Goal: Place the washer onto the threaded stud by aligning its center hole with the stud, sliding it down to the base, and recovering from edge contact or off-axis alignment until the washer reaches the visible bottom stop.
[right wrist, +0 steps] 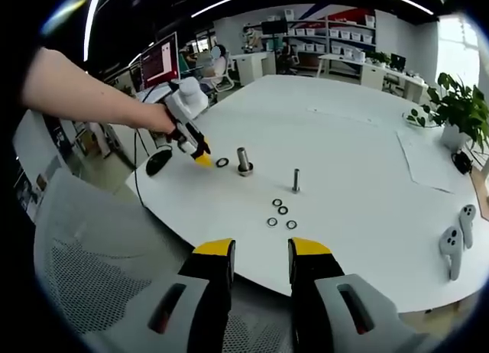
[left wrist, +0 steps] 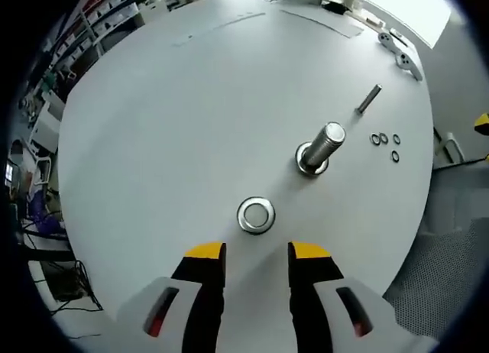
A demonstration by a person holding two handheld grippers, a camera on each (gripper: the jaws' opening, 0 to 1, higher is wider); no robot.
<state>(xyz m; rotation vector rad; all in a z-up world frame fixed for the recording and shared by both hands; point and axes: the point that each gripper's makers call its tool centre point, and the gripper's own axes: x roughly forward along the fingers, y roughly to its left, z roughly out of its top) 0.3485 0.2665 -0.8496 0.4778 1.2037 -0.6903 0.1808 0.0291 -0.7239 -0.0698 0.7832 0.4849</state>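
Washer [left wrist: 256, 215] lies flat on the white counter [left wrist: 168, 124], just ahead of the left hand-held gripper [left wrist: 256, 251], centred between its yellow-tipped jaws but not between them; jaws parted, nothing in them. Threaded stud [left wrist: 321, 147] stands upright on its base a little beyond the washer, off to the right in the left gripper view, apart from it, nothing on its shaft. Further out: a thinner stud [left wrist: 369, 98], and next to the big stud four small rings [left wrist: 386, 144] in a loose cluster. Two white controllers [left wrist: 399, 51] sit near the far counter edge.

Right gripper view, looking from off the counter edge: right hand-held gripper [right wrist: 261, 250] hovers over a grey mesh chair [right wrist: 99, 284], well apart from the parts, jaws parted and empty. Across the counter a person's hand [right wrist: 157, 118] holds the left hand-held gripper, tips down close to the washer [right wrist: 222, 163], which lies just beside the threaded stud [right wrist: 244, 160]. Thin stud [right wrist: 296, 180] stands upright between that and the small rings [right wrist: 281, 212]. Potted plant [right wrist: 458, 108] at the right, shelving in the background
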